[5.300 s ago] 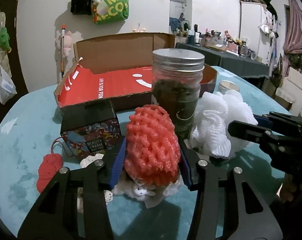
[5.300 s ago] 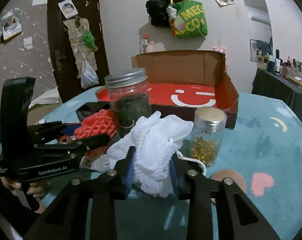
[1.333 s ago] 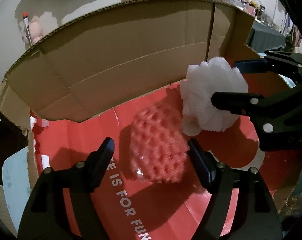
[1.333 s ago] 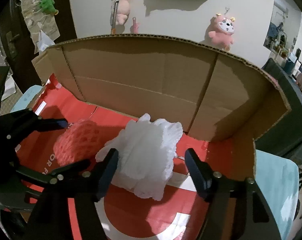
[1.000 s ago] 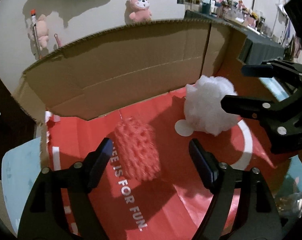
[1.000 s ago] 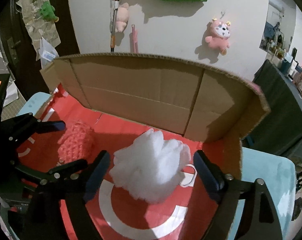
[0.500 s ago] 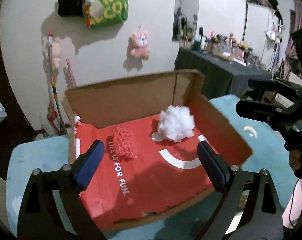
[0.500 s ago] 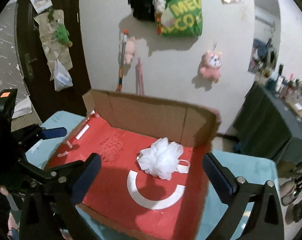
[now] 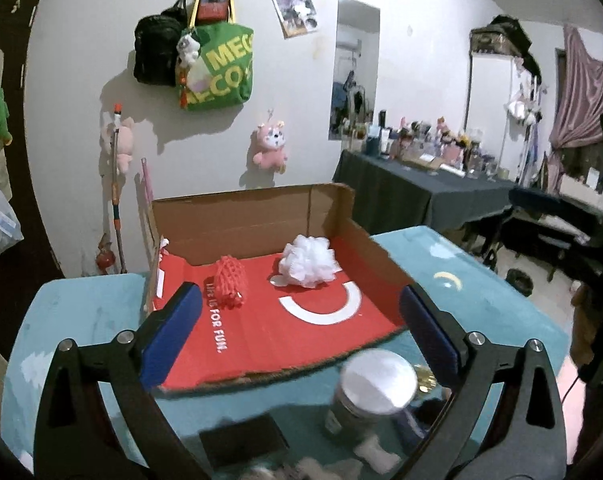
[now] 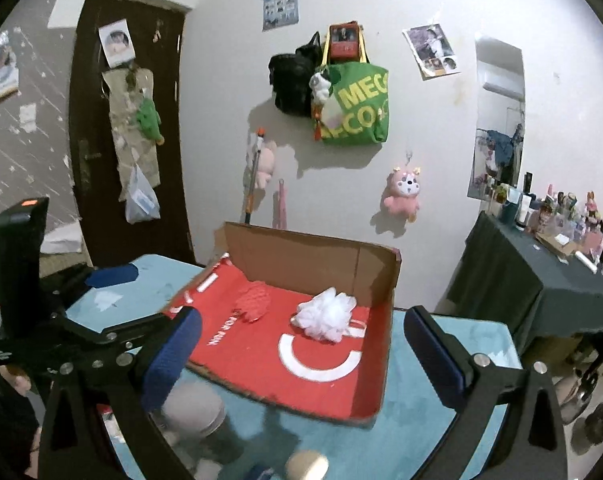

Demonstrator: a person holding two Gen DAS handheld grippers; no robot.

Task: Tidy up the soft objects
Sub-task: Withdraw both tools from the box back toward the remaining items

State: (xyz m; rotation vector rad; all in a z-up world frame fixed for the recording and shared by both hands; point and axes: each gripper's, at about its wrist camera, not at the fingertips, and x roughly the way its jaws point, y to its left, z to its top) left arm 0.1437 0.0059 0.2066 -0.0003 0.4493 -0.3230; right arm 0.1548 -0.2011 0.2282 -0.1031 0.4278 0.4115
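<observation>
Two handheld grippers hover above a teal surface [image 9: 81,312], both facing an open cardboard box [image 9: 261,216] with a red inner floor.

The left gripper [image 9: 301,328] is spread wide and holds nothing. Ahead of it and slightly left, inside the box, lies a red mesh foam sleeve [image 9: 230,282], resting on its side near the back wall. Ahead and slightly right of centre sits a white fluffy puff [image 9: 309,261], also on the box floor, apart from the red sleeve. Both soft items lie free, touched by neither gripper, which suggests the box serves as their collection place. Just below this gripper, close to the camera, a blurred jar with a silver lid [image 9: 375,384] stands on the surface outside the box, with a dark flat object [image 9: 241,440] to its left; hard items appear to be left out on purpose.

In the right wrist view, the left gripper's black body shows at the far left. The right gripper [image 10: 301,352] is likewise wide apart and empty. Beyond its left finger lies the red sleeve [image 10: 253,300]; straight ahead sits the white puff [image 10: 327,314], near the box's right wall [image 10: 385,344]. Beneath the gripper, a blurred grey-lidded jar [image 10: 193,408] and a small pale-capped bottle [image 10: 305,466] stand on the surface.

Judging by both grippers standing clear, this placement looks finished.
</observation>
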